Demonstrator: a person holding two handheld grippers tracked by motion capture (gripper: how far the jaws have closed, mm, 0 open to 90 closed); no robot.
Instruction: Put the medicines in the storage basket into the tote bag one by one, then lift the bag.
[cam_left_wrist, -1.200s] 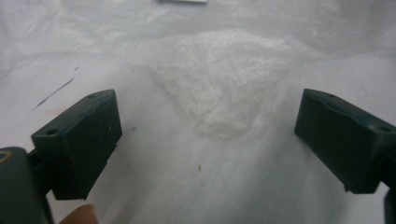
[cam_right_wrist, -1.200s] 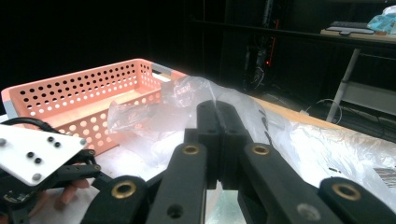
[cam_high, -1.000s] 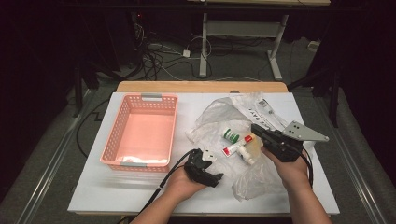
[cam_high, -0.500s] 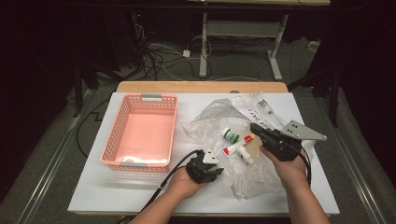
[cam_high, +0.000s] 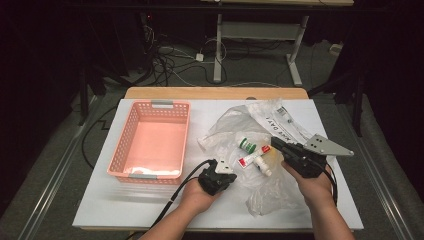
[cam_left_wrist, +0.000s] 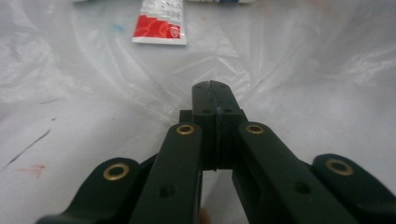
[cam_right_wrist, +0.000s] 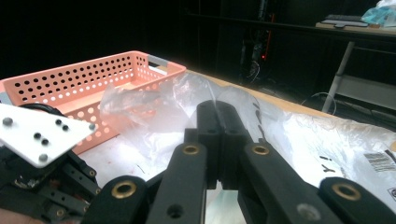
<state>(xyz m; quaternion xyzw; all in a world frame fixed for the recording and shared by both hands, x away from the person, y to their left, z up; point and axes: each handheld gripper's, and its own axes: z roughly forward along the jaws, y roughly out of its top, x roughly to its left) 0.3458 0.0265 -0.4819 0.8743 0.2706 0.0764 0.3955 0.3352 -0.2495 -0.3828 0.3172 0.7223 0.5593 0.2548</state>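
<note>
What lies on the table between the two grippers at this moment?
In the high view, crumpled clear plastic bag spans from the left gripper to the right gripper, with a red-and-white tube on it.

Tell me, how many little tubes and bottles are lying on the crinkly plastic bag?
2: a green-capped bottle on the plastic bag near its middle, and a red-and-white tube just below it, toward the person. More could hide under the folds.

The clear plastic bag (cam_high: 280, 122) just beyond the right gripper (cam_high: 278, 145) bears black print that looks like "DAY", partly readable, beside a barcode label (cam_right_wrist: 380, 162) too small to read. Print on the red-and-white tube (cam_left_wrist: 161, 21) ahead of the left gripper (cam_left_wrist: 211, 88) is illegible.
</note>
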